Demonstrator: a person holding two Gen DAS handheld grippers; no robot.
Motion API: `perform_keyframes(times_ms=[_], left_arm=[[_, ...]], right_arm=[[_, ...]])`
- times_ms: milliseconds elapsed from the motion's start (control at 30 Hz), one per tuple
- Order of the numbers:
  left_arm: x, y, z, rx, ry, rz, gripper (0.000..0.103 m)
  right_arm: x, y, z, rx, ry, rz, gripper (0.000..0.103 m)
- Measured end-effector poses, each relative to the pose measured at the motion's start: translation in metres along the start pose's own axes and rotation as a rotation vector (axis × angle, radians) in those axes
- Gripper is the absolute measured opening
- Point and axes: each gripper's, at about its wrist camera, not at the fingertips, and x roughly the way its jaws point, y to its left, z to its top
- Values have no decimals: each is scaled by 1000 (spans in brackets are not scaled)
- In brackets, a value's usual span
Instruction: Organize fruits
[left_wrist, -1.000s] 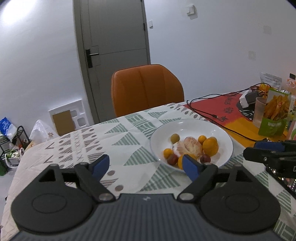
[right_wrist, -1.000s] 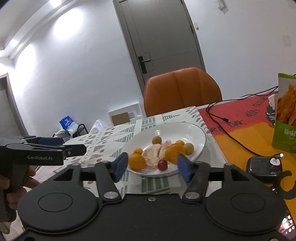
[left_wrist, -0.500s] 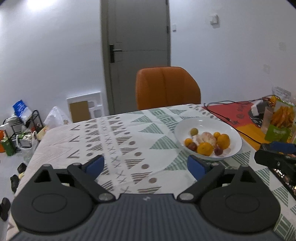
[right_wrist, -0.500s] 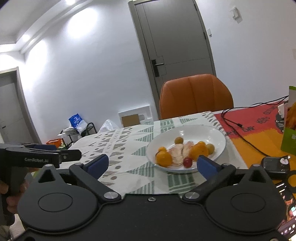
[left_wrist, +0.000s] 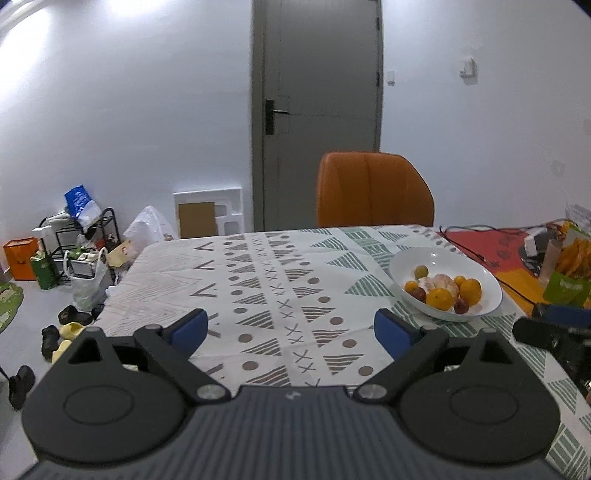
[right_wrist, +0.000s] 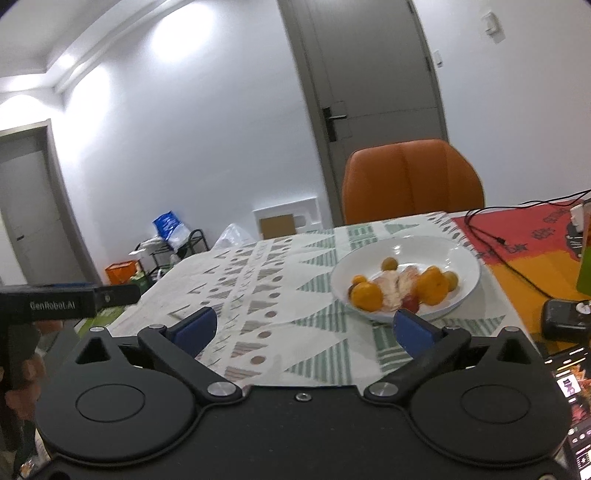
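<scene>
Left wrist view: the left gripper (left_wrist: 291, 328) hangs with jaws spread wide and empty over the patterned-cloth worktop (left_wrist: 266, 295). The white ceramic bowl of mixed fruit (left_wrist: 443, 284) sits near the worktop's right edge.

Right wrist view: the right gripper (right_wrist: 304, 326) is likewise released, holding nothing. All visible fruit lies in the bowl, so sorting looks finished. The other gripper's body reads "GenRobot.AI".

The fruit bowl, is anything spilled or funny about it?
Nothing spilled. All the fruit sits inside the white bowl. One oddity: a peeled citrus lies bare among whole oranges. Both grippers, left and right, are open and empty.
</scene>
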Motion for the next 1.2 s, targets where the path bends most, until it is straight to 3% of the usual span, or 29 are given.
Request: perform_keyframes(times_ms=[200,367,1200], left_arm=[[-17,13,-9,-43,-13,54,101],[-25,19,-15,-8,-7,89,101],[-38,31,-25,-17,22,101,101]], right_arm=[[-3,16,-3,-60,17,18,103],[-12,24,-2,-68,14,43,103],[-25,28,-7,-74,-5,58,103]])
